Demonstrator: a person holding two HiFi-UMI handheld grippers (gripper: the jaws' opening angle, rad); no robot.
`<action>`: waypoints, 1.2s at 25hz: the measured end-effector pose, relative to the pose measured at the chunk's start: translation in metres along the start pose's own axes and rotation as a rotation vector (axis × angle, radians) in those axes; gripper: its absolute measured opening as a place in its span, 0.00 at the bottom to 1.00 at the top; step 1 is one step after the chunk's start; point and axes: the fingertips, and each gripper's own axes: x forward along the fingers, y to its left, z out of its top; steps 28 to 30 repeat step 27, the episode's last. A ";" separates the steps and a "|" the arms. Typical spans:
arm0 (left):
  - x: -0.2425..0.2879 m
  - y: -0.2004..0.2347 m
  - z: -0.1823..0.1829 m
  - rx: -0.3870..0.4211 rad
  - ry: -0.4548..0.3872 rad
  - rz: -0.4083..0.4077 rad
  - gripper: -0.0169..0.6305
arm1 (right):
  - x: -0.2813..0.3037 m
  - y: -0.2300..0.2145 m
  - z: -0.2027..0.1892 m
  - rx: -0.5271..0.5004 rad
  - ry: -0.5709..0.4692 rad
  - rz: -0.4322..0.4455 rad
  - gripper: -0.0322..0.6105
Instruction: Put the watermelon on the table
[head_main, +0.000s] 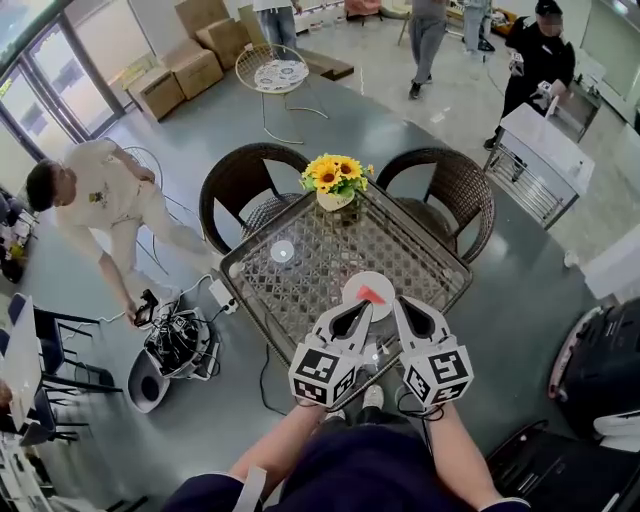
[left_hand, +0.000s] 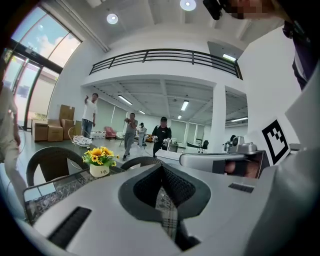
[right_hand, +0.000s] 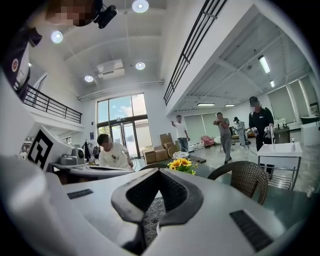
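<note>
The left gripper (head_main: 360, 310) has its jaws pressed together with nothing between them; only patterned tabletop shows through the slit under its dark ribbed pads. The right gripper (head_main: 402, 303) is likewise closed and empty. The two are held side by side over the near edge of the table (head_main: 300, 290), tips angled toward each other; their shells are smooth, pale grey plastic, and each carries a white cube with black square markers at its rear.

Just beyond the two tips and between them lies the watermelon (head_main: 372, 294), a small red wedge on a round white plate (head_main: 356, 284) that rests on the table; it sits in neither pair of jaws. The tabletop is square glass over a fine lattice pattern, framed in dark metal. Farther ahead of the grippers, at the far corner, yellow sunflowers (head_main: 335, 172) stand in a small white pot (head_main: 335, 200); beyond that corner, left and right, are two rounded dark wicker chairs (head_main: 235, 185).
</note>
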 end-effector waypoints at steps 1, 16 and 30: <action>-0.001 0.000 0.001 0.002 -0.002 -0.002 0.03 | 0.000 0.001 0.002 -0.003 -0.003 0.002 0.05; -0.010 -0.006 0.012 0.002 -0.020 -0.029 0.04 | -0.005 0.010 0.017 -0.026 -0.024 0.003 0.05; -0.011 -0.007 0.014 0.006 -0.022 -0.040 0.03 | -0.005 0.012 0.021 -0.036 -0.037 0.004 0.05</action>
